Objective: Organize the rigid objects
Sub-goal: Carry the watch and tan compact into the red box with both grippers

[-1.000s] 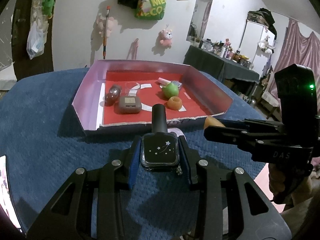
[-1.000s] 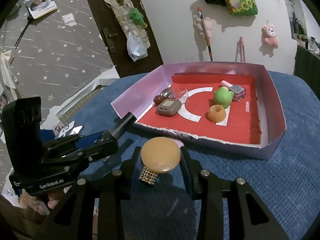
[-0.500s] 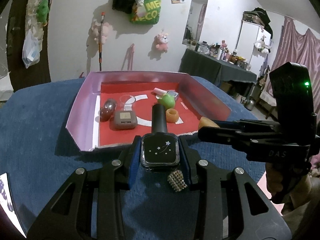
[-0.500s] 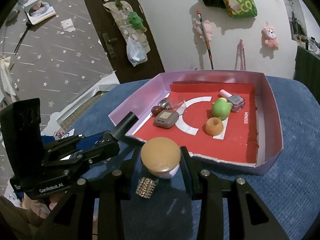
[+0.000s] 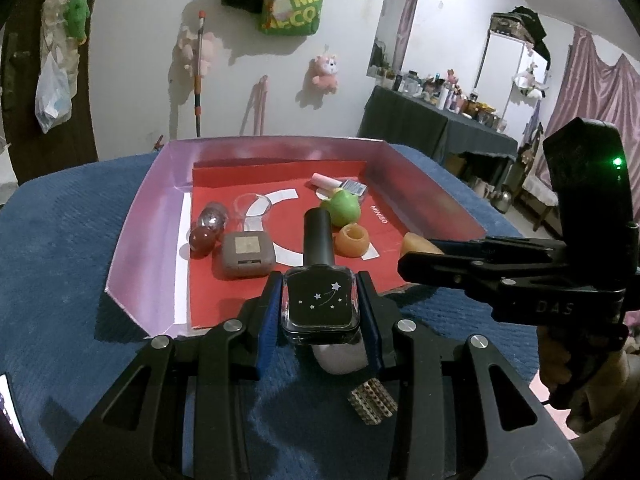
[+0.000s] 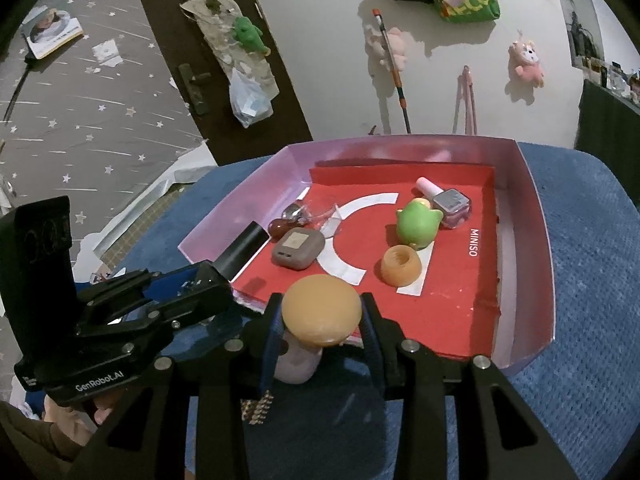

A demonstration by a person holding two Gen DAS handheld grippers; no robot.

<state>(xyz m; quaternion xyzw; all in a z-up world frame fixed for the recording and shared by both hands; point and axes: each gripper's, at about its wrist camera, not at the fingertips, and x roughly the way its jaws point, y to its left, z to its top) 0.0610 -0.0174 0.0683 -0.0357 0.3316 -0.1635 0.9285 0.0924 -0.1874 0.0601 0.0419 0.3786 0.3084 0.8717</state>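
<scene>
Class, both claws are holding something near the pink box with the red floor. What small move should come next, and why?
Probably carry the left claw a little further forward over the pink cardboard box's near wall, then lower. It is shut on the black square nail-polish bottle, whose cap already reaches over the red floor. The right claw, shut on the tan-capped mushroom toy, could follow.

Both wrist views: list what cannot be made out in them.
- Left wrist view: the pale base under the black star-printed nail polish bottle is hidden by the bottle and the left gripper.
- Left wrist view: most of the tan mushroom-shaped toy is hidden behind the right gripper.
- Both views: the small gold studded block is too small to identify.
- Right wrist view: the clear plastic piece in the red-floored box has no readable shape.
</scene>
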